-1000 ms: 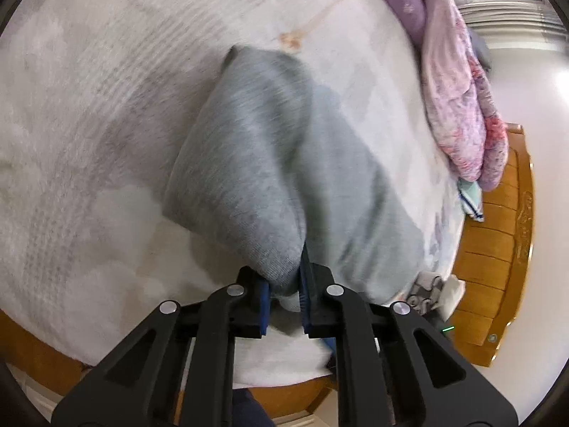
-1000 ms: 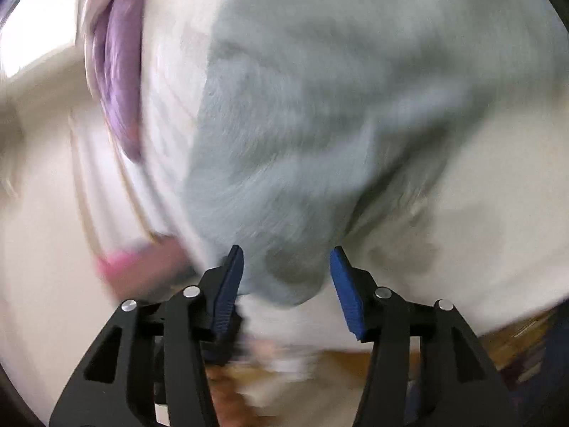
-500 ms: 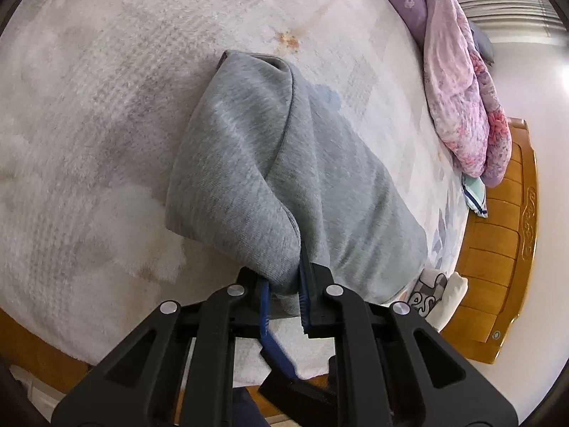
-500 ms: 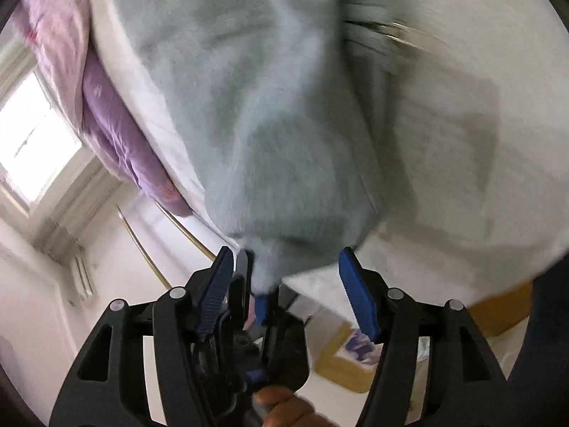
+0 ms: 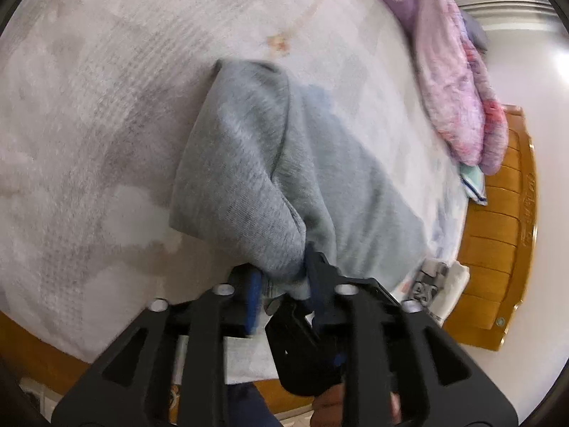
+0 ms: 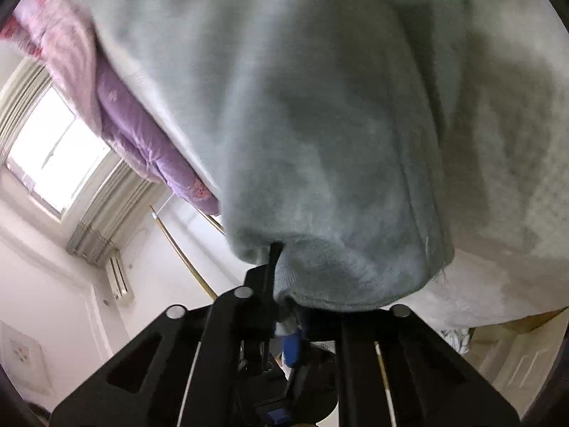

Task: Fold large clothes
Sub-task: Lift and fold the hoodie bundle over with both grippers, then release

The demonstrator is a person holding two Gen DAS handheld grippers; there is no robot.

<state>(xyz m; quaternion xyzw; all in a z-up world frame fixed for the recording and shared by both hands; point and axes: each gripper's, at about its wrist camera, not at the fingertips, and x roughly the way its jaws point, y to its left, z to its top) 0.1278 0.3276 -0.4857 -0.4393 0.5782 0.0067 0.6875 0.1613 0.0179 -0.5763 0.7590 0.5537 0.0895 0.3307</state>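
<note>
One grey sweatshirt (image 5: 270,163) lies folded on a bed (image 5: 89,114) covered with a pale patterned spread, its near end bunched and lifted at the bed's front edge; two hand-held grippers meet at that end. The left hand-held gripper (image 5: 281,277) has just been opening; its two blue-padded jaws now stand a little apart with the grey bunch between them, and the left pad is clear of the cloth. The right hand-held gripper (image 6: 284,306) has just been closing; its jaws are pressed together on the sweatshirt's hem (image 6: 341,277), which hangs over them and fills most of the right wrist view. Along the far side of the bed lies one heap of pink and purple bedding (image 5: 458,82); one wooden footboard (image 5: 498,235) stands at the right; one bright window (image 6: 53,156) with pale curtains shows in the right wrist view.
</note>
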